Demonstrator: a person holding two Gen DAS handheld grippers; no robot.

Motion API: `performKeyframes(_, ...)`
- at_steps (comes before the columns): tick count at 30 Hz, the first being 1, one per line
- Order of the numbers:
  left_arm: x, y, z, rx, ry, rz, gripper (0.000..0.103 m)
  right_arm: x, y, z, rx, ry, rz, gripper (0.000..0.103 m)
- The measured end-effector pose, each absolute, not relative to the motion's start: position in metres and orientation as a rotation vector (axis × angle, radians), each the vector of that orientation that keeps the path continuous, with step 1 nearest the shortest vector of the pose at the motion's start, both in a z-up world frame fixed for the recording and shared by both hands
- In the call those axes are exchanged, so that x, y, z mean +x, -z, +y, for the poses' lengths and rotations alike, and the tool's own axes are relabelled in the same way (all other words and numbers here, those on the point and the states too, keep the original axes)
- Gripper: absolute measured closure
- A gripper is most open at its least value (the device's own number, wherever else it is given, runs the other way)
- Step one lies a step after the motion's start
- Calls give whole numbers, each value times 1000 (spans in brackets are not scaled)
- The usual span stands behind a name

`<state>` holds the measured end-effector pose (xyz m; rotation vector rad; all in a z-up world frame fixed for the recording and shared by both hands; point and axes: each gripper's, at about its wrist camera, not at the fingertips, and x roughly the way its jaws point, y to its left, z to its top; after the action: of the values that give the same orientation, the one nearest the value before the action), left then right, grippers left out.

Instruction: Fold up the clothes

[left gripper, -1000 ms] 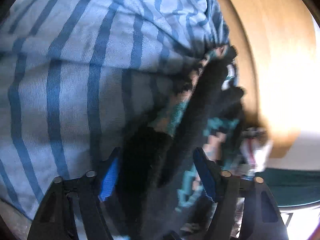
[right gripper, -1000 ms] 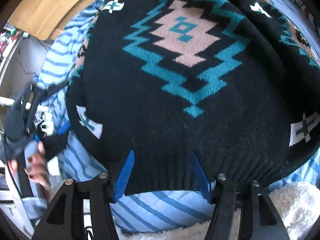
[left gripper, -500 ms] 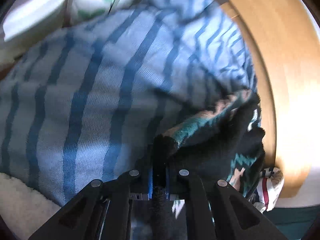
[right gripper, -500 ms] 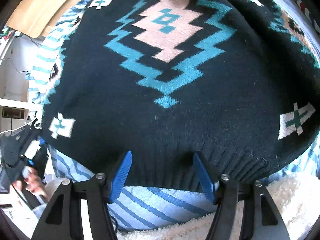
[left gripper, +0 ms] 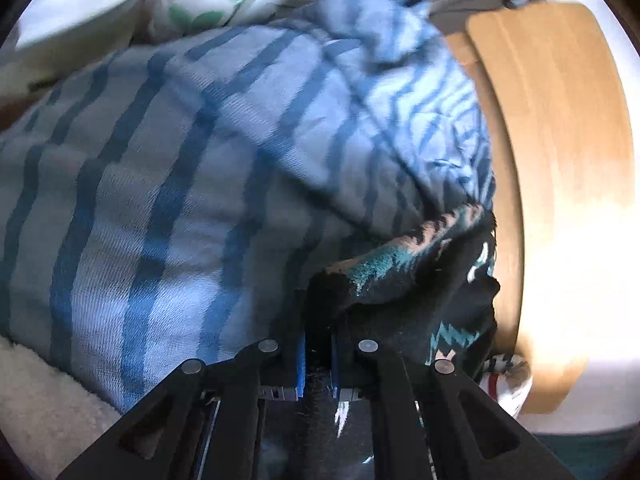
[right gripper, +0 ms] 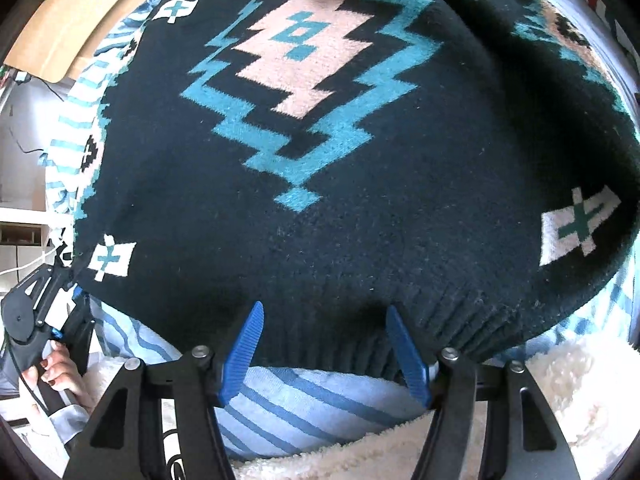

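A black knit sweater (right gripper: pixel 320 160) with teal and pink zigzag diamonds lies spread on a blue-striped cloth (right gripper: pixel 300 404). My right gripper (right gripper: pixel 324 320) stands open over the ribbed hem, which lies between its blue fingers (right gripper: pixel 248 336) with no visible pinch. In the left wrist view my left gripper (left gripper: pixel 318 344) is shut on a bunched black edge of the sweater (left gripper: pixel 400 280), lifted off the striped cloth (left gripper: pixel 180 180). The right wrist view shows the left gripper (right gripper: pixel 40 312) at the sweater's left corner, a hand (right gripper: pixel 60 372) holding it.
A curved wooden board (left gripper: pixel 560 160) runs along the right of the striped cloth. White fleece (right gripper: pixel 560 400) lies under the cloth at the near edge. Pillows and mixed fabrics (left gripper: pixel 192 4) pile up at the far side. Shelves and cables (right gripper: pixel 20 152) sit at the left.
My left gripper's jaws closed on the sweater's edge, then swung so more striped cloth and the far pile came into view. The right gripper stayed open over the hem, hardly moving.
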<state>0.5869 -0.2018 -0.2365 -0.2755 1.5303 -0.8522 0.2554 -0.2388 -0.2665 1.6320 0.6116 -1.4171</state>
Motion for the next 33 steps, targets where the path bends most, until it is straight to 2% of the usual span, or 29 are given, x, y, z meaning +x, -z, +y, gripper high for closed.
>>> performKeyframes(3,585,221,-207,-243,887,1461,94,253,268,-240,1641,1439,616,35)
performKeyframes(7,589,238,-212,-193,832,1480,94,260,275,-246,1649,1426,620,31)
performKeyframes(10,592,254,-210,-213,796,1512,94,285,298,-254,1627,1373,845,28)
performKeyframes(13,596,246,-219,-175,806,1494,94,306,294,-257,1517,1373,962,27)
performKeyframes(16,598,244,-229,-113,802,1506,94,303,285,-256,1599,1323,800,29)
performKeyframes(18,600,247,-229,-112,785,1543,89,292,278,-255,1651,1325,695,29)
performKeyframes(20,605,251,-222,-169,759,1610,75,283,272,-257,1634,1369,680,29)
performKeyframes(23,610,254,-204,-280,737,1731,63,268,270,-258,1650,1394,666,29)
performKeyframes(26,611,239,-187,-285,736,1701,54,253,278,-253,1716,1439,651,29)
performKeyframes(29,617,212,-171,-303,750,1617,52,248,290,-248,1762,1427,639,29)
performKeyframes(33,602,186,-184,-267,892,1602,52,263,294,-250,1719,1418,708,27)
